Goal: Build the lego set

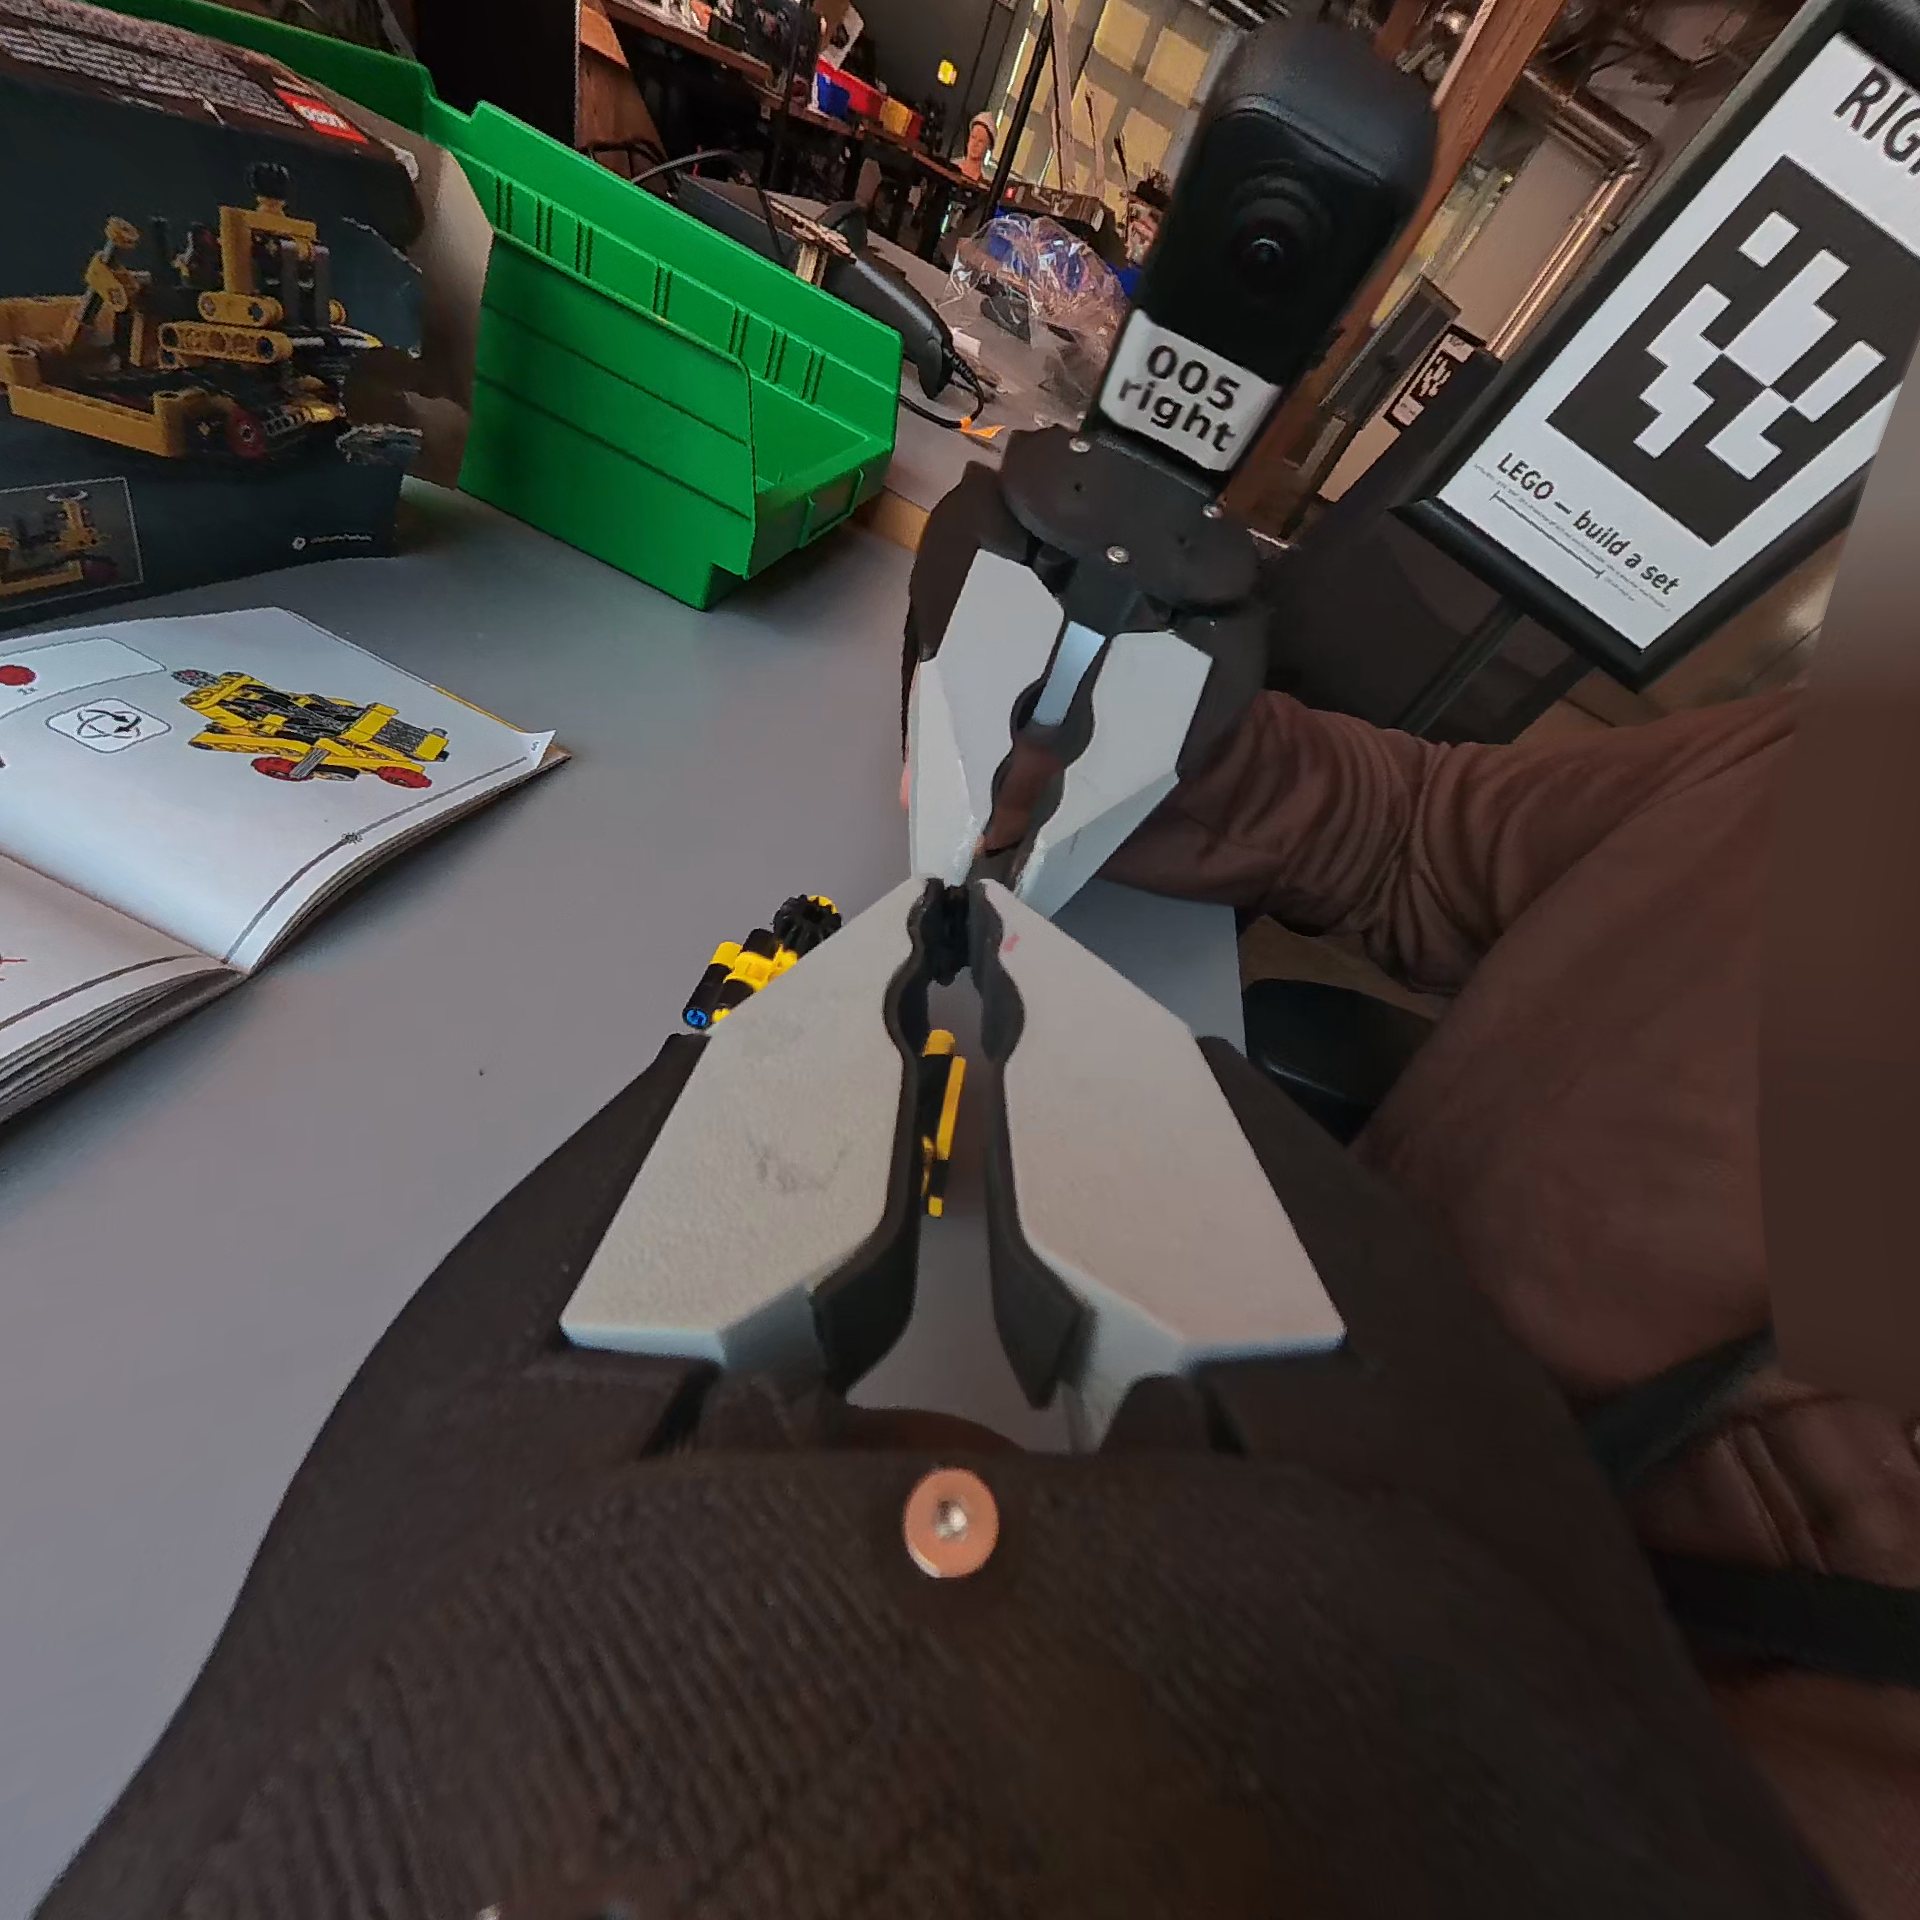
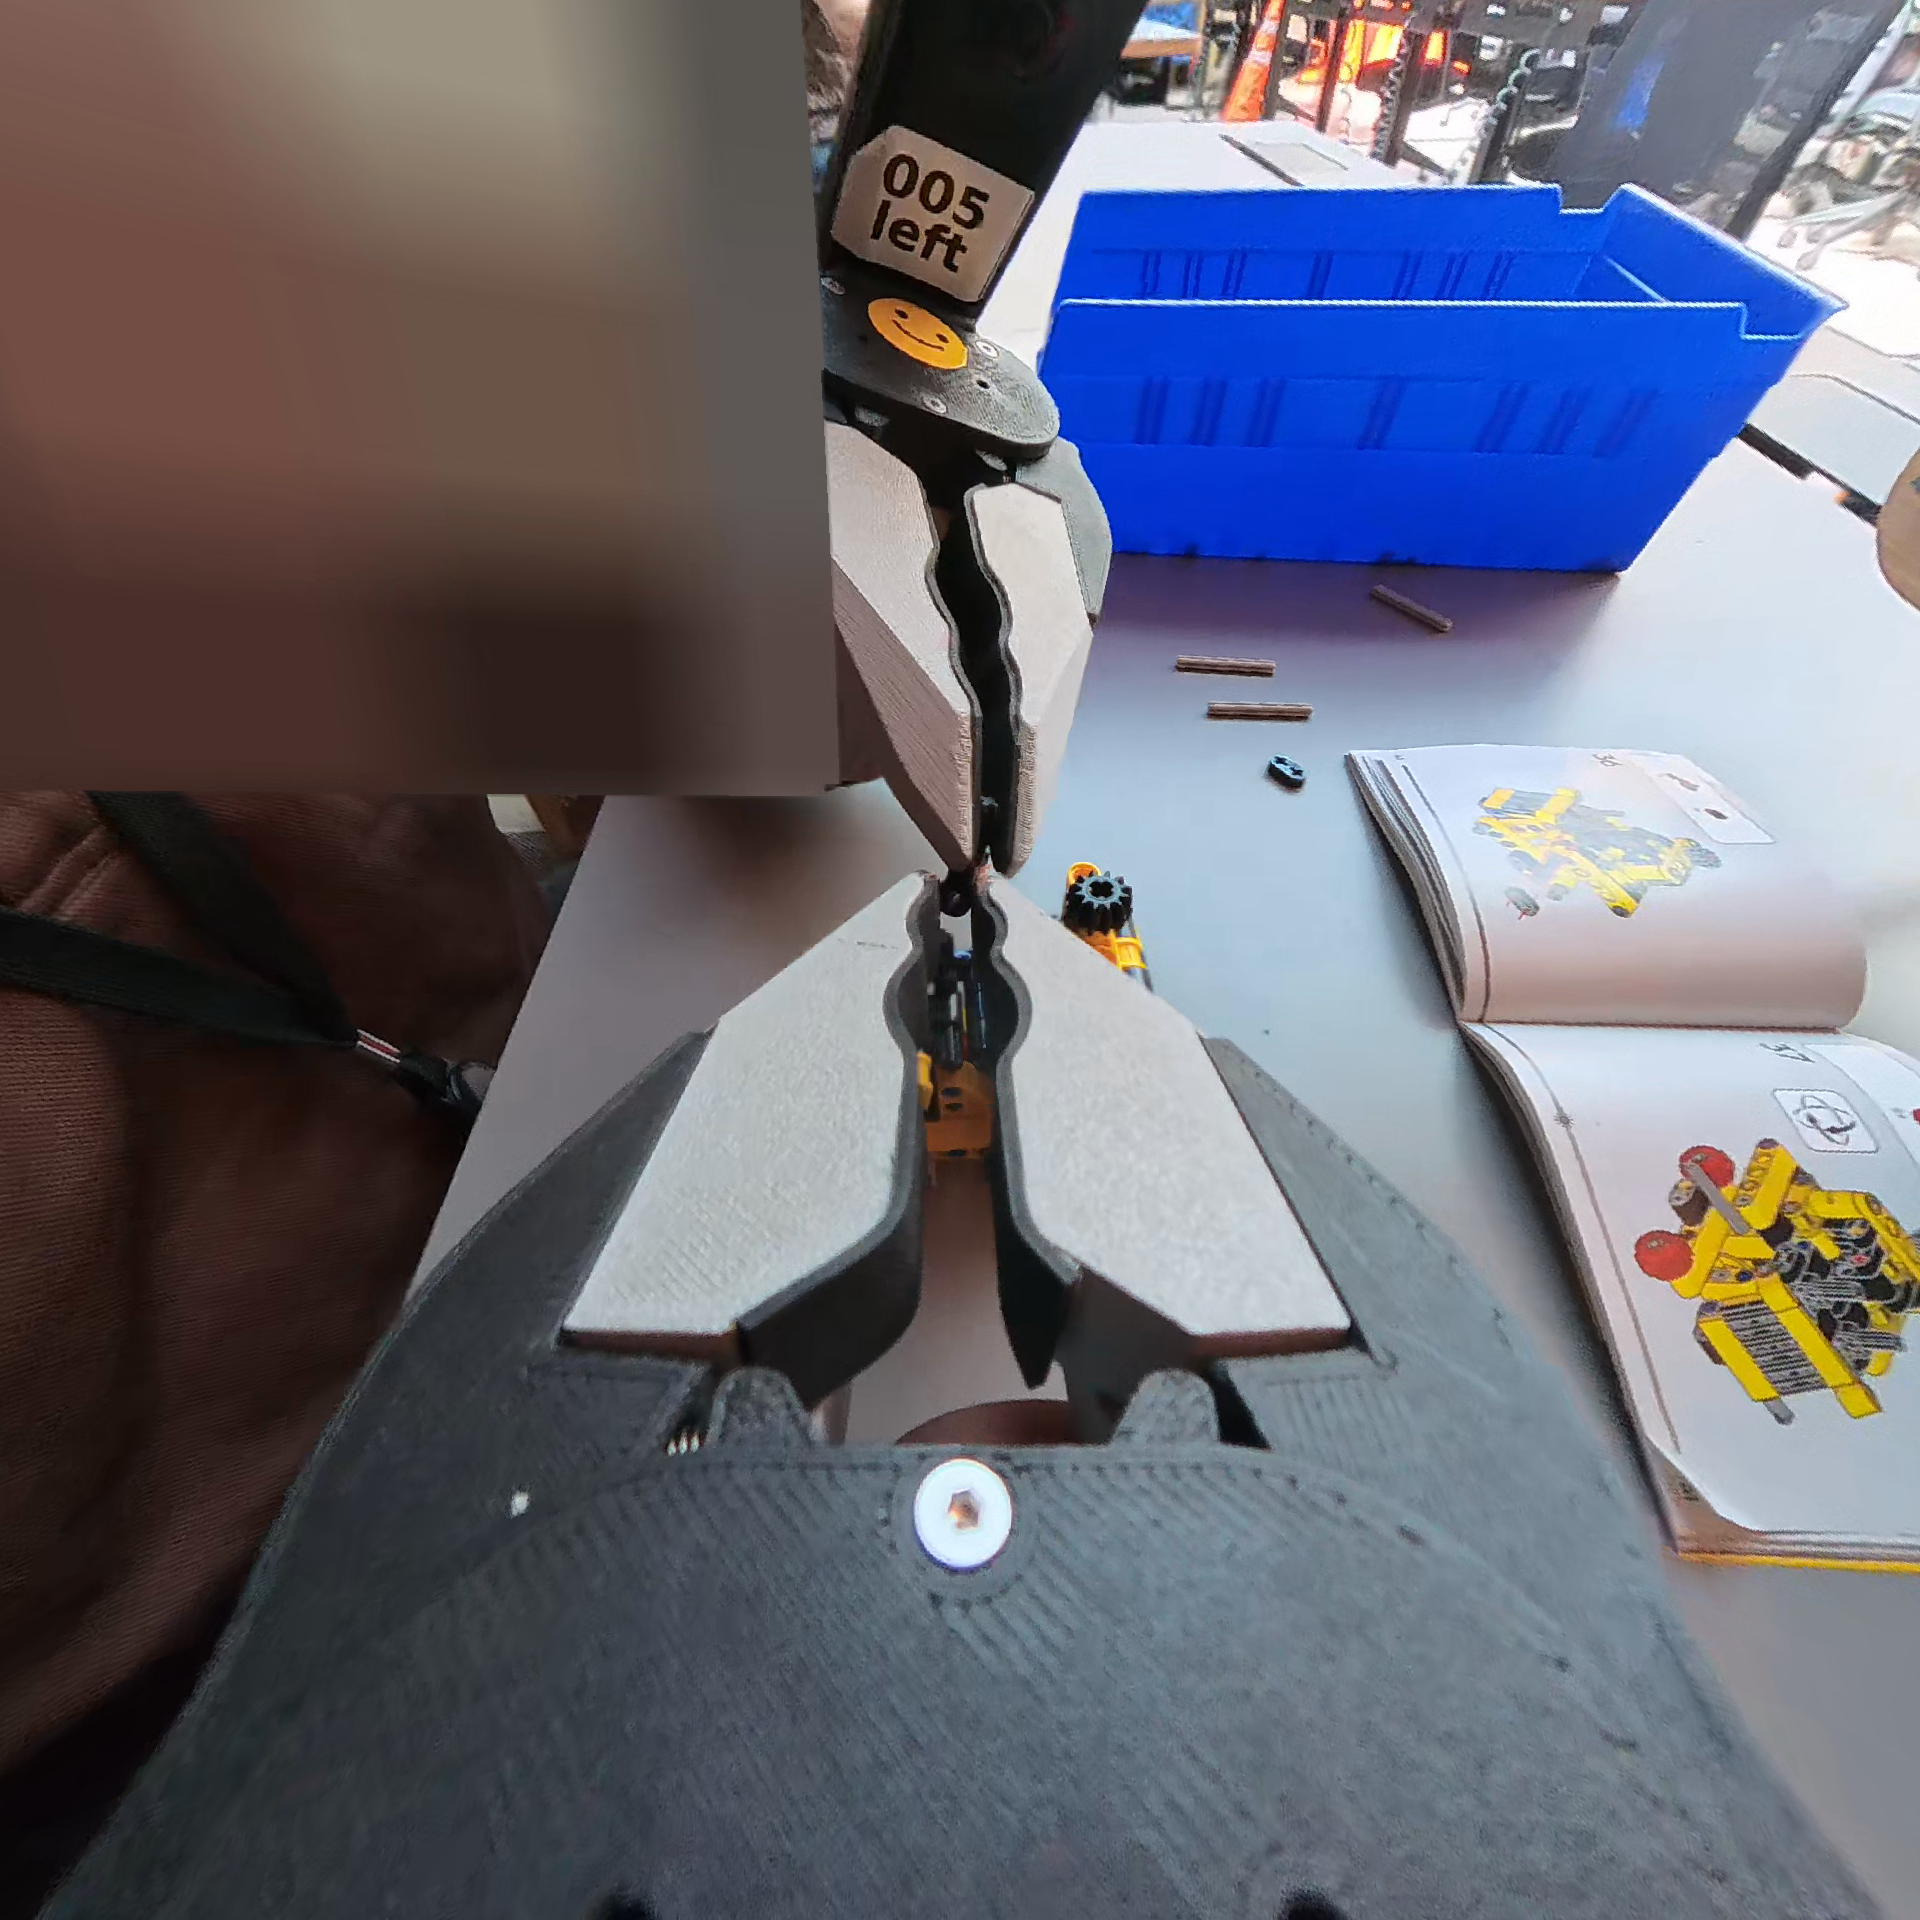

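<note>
left gripper (image 1: 948, 914) jaws pinching a small black piece (image 1: 945, 928) | right gripper (image 2: 961, 896) jaws pinching it too, tip-to-tip above the counter (image 1: 644, 665), apparently for mating | instruction booklet (image 2: 1662, 935) lying open for reference

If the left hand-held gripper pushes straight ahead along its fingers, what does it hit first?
The right hand-held gripper: its tips sit almost tip to tip with the left hand-held gripper, which pinches a small black piece. Whether they already touch is unclear.

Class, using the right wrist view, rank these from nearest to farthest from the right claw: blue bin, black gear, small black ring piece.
1. Black gear, just right of the right claw tips.
2. Small black ring piece, farther right on the table.
3. Blue bin, at the back.
</note>
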Demonstrator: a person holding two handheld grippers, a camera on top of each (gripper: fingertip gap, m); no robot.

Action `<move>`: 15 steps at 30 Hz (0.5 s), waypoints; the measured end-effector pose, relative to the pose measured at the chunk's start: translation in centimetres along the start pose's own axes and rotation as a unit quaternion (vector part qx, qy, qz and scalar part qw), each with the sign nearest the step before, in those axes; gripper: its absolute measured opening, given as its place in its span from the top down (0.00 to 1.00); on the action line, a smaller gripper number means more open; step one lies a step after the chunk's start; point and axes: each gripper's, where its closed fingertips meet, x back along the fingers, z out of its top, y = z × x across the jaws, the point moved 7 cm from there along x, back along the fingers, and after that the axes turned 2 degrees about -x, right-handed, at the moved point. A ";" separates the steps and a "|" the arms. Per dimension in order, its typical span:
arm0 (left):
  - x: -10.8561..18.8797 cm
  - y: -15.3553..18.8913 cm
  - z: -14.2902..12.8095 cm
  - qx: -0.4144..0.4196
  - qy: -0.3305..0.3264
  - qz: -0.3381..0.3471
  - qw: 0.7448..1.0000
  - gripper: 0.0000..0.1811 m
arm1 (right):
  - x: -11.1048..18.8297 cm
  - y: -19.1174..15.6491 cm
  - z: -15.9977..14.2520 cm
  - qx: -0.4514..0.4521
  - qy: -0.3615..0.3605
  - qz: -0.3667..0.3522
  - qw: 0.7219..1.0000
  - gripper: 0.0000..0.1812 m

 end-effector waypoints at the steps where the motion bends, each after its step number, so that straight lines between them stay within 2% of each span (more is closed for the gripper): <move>1: 0.0 0.1 0.0 -0.003 0.001 0.000 1.000 0.99 | 0.1 0.1 0.0 -0.006 0.005 0.007 1.000 0.99; 5: 0.3 0.1 0.3 -0.012 0.013 0.005 1.000 0.96 | 0.9 0.8 -0.5 -0.005 0.008 0.004 1.000 1.00; 6: 0.3 0.0 0.3 -0.011 0.015 0.005 1.000 1.00 | 1.0 1.0 -0.6 -0.013 0.012 0.007 1.000 1.00; 10: -0.1 -0.1 -0.2 -0.022 -0.010 0.019 1.000 1.00 | 0.5 1.1 -0.8 -0.046 0.022 0.030 0.998 1.00; 15: 0.4 -0.2 0.2 -0.006 0.011 0.008 1.000 1.00 | 0.6 0.9 -0.6 -0.033 0.019 0.028 0.999 1.00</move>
